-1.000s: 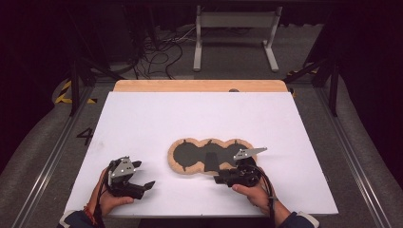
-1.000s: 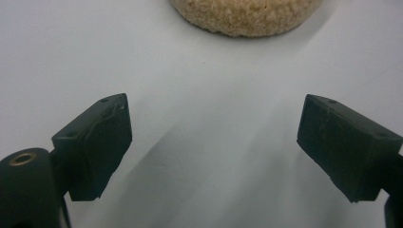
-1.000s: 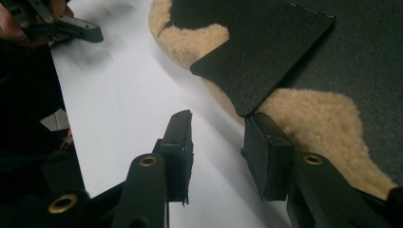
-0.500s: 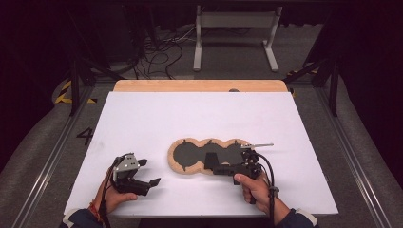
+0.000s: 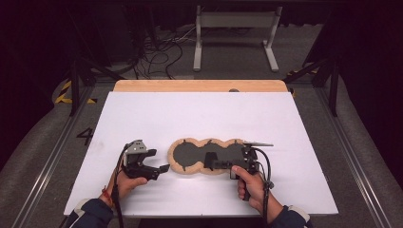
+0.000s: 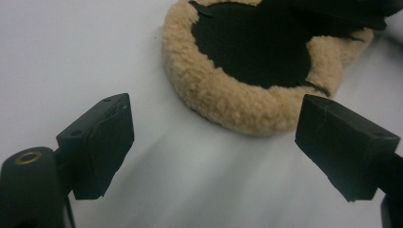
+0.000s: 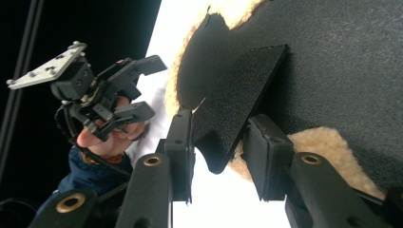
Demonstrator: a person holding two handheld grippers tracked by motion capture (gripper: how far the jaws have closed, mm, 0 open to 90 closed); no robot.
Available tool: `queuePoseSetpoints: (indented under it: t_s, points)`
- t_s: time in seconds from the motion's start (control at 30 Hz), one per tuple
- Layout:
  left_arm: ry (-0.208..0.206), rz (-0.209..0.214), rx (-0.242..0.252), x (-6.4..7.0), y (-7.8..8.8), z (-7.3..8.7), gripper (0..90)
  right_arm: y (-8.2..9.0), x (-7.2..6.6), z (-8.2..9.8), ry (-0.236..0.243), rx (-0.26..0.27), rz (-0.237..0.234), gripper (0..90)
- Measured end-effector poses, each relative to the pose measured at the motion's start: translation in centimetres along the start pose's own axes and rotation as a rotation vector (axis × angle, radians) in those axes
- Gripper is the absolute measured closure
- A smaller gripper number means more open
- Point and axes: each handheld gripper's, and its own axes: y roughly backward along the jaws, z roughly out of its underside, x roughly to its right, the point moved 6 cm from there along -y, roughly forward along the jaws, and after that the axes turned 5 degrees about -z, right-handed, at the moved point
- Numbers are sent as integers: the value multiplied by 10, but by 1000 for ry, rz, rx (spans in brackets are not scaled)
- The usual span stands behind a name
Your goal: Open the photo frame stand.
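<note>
A tan fleece pad (image 5: 183, 166) with three lobes and a black inner face (image 7: 342, 71) lies on the white table (image 5: 199, 114). My right gripper (image 5: 210, 162) lies on its side across the pad's middle. Its jaws have just been closing, and they stand on either side of a lifted black flap (image 7: 237, 95), pads touching it. In the right gripper view the flap sits between the right gripper's (image 7: 218, 142) pads. My left gripper (image 5: 160, 169) is open just left of the pad, apart from it. In the left gripper view the left gripper (image 6: 214, 130) has bare table between its jaws and the fleece pad's rim (image 6: 228, 102) just ahead.
A wooden board edge (image 5: 199, 86) borders the table's far side. Beyond it stand a white metal frame (image 5: 235, 38) and loose cables (image 5: 157, 47) on the dark floor. Metal rails (image 5: 52, 156) run along both sides of the table.
My left gripper has moved right, toward the pad's left lobe. My right gripper has rolled onto its side and reached left over the pad, where the black flap now stands up at its tip.
</note>
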Motion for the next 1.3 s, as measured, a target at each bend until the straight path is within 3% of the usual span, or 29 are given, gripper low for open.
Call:
queuePoseSetpoints:
  t_s: [0.13, 0.33, 0.4, 0.57, 0.8, 0.93, 1.0, 1.3]
  points:
    - [20, 4, -22, -4, -12, -8, 136, -4, 4, -3, -20, 12, 13, 664]
    - [60, 31, -45, -5, -26, -15, 135, -5, 4, -5, 1, -1, 8, 665]
    - [64, 42, -66, -7, -32, -16, 130, -5, 4, -5, 22, -3, 8, 667]
    - [70, 72, -64, -6, -33, -16, 118, -6, 3, -3, 62, -2, 15, 682]
    - [75, 145, -70, 2, -31, -14, 131, -7, -1, 0, 184, -16, 44, 693]
    - [44, 167, -73, 6, -32, -14, 191, -7, -2, 0, 244, -22, 45, 694]
    - [7, 184, -76, 11, -33, -14, 189, -8, -2, 0, 275, -23, 42, 693]
    - [69, 193, -42, 7, -26, -15, 298, -8, -2, -1, 303, -20, 27, 692]
